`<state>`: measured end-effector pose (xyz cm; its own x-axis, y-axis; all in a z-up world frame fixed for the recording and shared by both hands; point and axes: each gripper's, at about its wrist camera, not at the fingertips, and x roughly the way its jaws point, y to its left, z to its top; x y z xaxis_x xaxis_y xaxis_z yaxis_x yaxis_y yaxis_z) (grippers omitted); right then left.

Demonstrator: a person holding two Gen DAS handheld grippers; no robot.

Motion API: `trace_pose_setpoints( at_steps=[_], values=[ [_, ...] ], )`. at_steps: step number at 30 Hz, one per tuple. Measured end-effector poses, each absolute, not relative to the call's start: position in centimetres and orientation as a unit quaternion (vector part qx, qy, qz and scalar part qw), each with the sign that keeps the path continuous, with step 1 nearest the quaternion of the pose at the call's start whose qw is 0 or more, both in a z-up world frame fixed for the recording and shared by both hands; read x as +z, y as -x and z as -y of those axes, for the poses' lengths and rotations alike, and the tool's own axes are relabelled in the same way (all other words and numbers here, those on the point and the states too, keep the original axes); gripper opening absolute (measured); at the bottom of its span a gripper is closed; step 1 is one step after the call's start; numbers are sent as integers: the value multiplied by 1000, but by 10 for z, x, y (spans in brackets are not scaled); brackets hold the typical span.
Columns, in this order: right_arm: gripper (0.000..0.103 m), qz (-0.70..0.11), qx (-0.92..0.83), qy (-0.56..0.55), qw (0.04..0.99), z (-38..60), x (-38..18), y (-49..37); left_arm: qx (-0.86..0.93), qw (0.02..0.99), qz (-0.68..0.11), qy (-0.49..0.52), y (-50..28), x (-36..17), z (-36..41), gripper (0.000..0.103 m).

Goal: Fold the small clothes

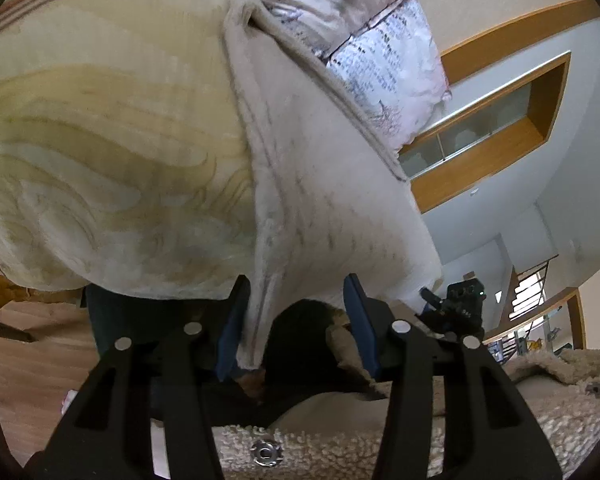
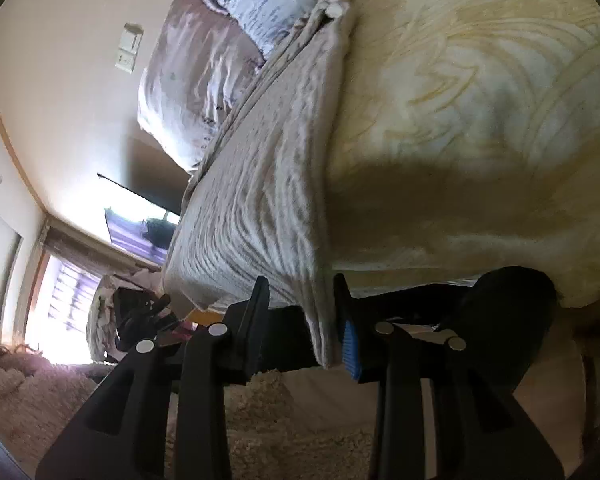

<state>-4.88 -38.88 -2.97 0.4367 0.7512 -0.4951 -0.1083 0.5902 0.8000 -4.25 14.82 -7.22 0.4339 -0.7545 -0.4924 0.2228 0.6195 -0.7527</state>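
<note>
Both grippers, left gripper and right gripper, are straddling, unclenched, edges of the beige plush fleece garment hanging lengthwise above the cream sherpa jacket

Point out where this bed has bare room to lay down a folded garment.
Free: the swirl-patterned bedspread on either side of the grey cloth, down to the bed's near edge. Crowded: the head of the bed, taken by pillows, and the foreground, where a fleece garment lies.

grey garment, cream swirl-patterned bedspread
</note>
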Motion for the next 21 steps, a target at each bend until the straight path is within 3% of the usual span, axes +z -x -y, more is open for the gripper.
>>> trace_pose_setpoints(
  at_steps=[1, 3, 4, 12, 21],
  values=[
    [13, -448, 286, -346, 773, 386, -27, 50, -312, 787, -437, 305, 41, -73, -146, 36],
    [9, -440, 293, -331, 782, 381, -20, 53, -318, 784, -439, 303, 39, -74, -144, 11],
    [9, -428, 298, -323, 790, 380, -13, 55, -322, 783, -440, 301, 40, -73, -144, 8],
    [8, -330, 303, -297, 843, 381, 48, 53, -355, 804, -385, 282, 44, -34, -147, 7],
    [8, -249, 247, -297, 888, 382, 100, -2, -336, 848, -297, 283, -12, 40, -172, 6]
  ],
)
